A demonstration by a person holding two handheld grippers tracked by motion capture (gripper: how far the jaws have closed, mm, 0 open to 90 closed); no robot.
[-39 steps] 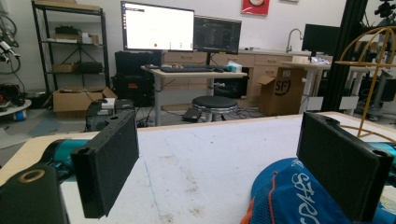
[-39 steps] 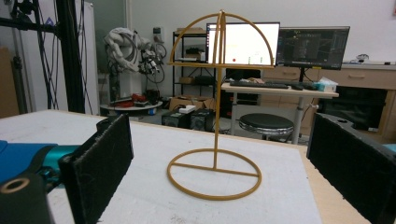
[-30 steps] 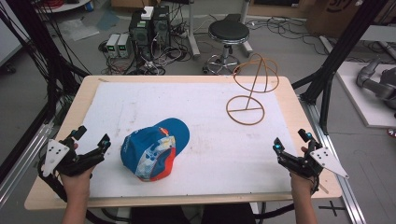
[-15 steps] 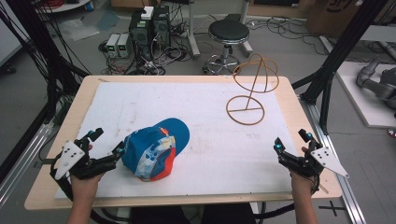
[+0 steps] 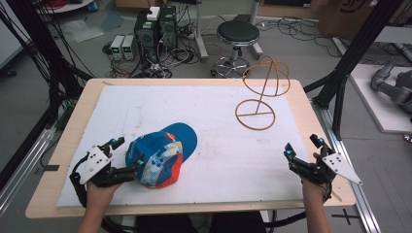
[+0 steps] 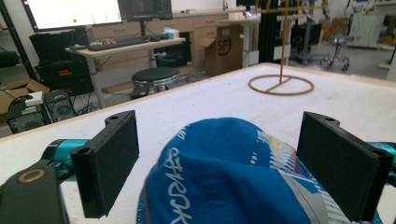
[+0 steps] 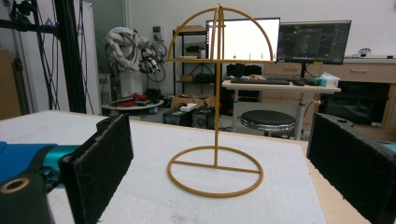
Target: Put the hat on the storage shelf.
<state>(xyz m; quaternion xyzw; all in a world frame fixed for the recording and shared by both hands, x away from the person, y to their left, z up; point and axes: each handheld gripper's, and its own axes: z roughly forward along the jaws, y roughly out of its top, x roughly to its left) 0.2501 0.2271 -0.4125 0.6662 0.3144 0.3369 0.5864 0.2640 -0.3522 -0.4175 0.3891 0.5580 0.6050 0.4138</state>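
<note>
The work in hand looks like the approach to a pick: the left gripper [image 5: 122, 156] sits at the back of the blue fabric baseball cap with white and orange panels [image 5: 163, 154], its jaws spread wide and not yet closed on anything. In the left gripper view the two black pads [image 6: 111, 161] stand either side of the cap's crown [image 6: 224, 177], apart from the fabric as far as I can tell. The cap lies on the white foam sheet [image 5: 204, 111] at about 7 o'clock of the table, near its front edge.

The right gripper [image 5: 301, 153] rests at about 4 o'clock, jaws likewise released and empty, aimed at the golden wire hat stand with a ring base and domed top [image 5: 260, 92], which stands upright at about 1 o'clock, well apart from the cap.

The next move probably calls for closing on the crown (soft cloth, so it may fold rather than lift cleanly) and carrying it toward 1 o'clock. The sheet between cap and stand is bare, giving open room; the front table edge [image 5: 170, 211] is near the left hand.
</note>
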